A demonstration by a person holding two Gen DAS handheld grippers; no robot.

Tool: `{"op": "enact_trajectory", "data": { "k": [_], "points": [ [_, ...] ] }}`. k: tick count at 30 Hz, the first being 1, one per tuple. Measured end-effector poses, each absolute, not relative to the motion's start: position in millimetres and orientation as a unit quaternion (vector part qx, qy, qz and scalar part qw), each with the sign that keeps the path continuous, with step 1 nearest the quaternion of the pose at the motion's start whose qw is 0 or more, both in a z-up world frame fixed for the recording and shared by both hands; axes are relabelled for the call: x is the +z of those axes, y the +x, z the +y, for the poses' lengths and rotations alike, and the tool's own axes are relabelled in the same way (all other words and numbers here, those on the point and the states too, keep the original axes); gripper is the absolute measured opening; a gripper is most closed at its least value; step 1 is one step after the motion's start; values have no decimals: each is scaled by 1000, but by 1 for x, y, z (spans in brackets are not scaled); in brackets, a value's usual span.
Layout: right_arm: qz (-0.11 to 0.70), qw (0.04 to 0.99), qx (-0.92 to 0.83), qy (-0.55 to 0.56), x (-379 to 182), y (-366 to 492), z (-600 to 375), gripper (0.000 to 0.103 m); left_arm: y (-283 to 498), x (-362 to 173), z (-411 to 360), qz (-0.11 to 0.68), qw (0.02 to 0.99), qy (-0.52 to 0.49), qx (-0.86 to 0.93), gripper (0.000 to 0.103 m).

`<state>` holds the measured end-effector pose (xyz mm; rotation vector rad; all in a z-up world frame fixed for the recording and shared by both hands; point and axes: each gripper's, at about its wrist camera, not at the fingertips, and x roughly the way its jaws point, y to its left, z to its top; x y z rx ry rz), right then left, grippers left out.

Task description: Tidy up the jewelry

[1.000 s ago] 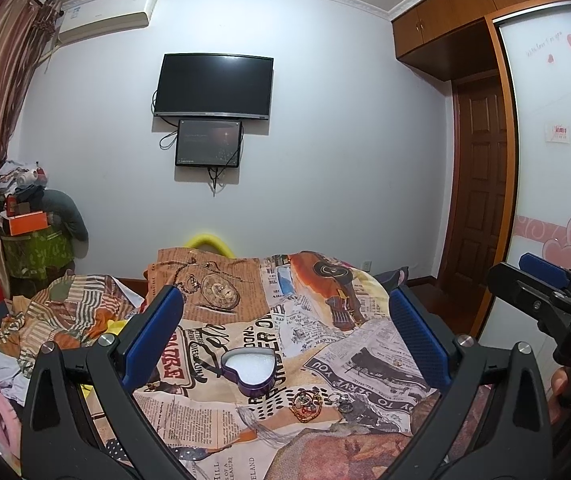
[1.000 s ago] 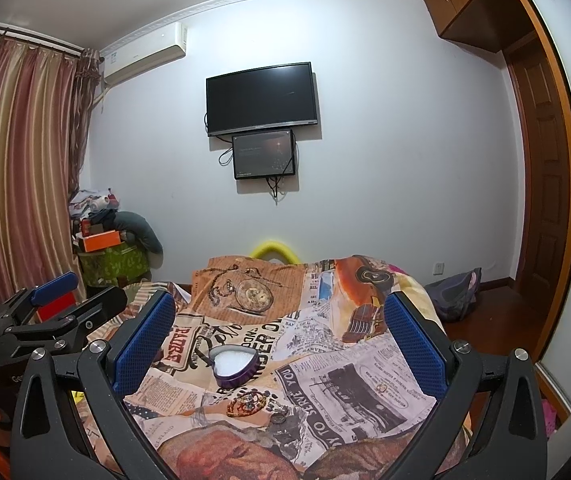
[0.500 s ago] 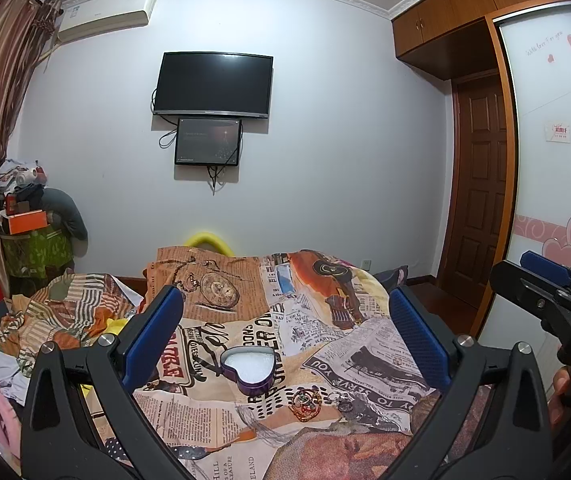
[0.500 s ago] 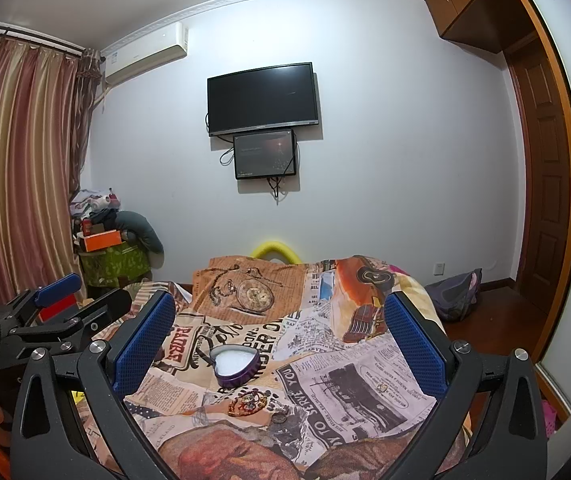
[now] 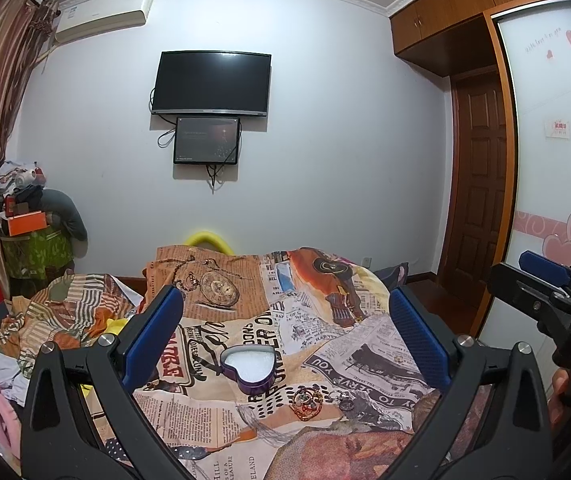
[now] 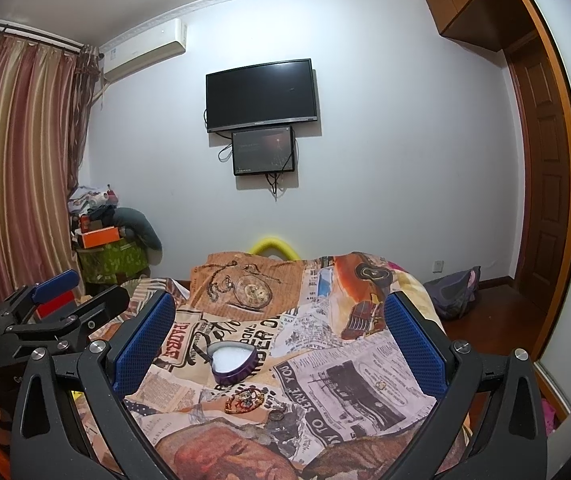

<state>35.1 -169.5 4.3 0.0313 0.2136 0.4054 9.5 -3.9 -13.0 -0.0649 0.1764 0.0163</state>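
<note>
1. Left wrist view: nothing has really changed over the last second; my left gripper [image 5: 285,328] hangs wide open and empty above the bed, with the heart-shaped box [image 5: 248,369] lidless and the bracelet [image 5: 306,399] just beside it, untouched

2. Right wrist view: my right gripper [image 6: 279,330] is just as open and idle, so sorting hasn't begun; a small ring [image 6: 381,385] lies apart on the bedspread [image 6: 365,360]

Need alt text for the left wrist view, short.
Open left gripper above a newspaper-print bedspread, framing an open purple heart-shaped tin with gold jewelry just in front. The right gripper enters from the right.
</note>
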Motion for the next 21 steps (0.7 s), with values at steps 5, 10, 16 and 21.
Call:
{"op": "enact_trajectory", "data": {
  "k": [5,10,16,21],
  "points": [
    [111,974,199,15,0,38,-170,103,14,-16,-5,92,995,-31,8,103],
    [121,972,199,16,-6,45,-170,103,21,-19,-3,99,995,-30,10,103],
    [147,973,178,2,-24,62,-170,103,37,-31,1,121,992,-25,19,103],
    [188,970,155,0,-50,83,-176,103,55,-53,2,155,987,-15,38,103]
  ]
}}
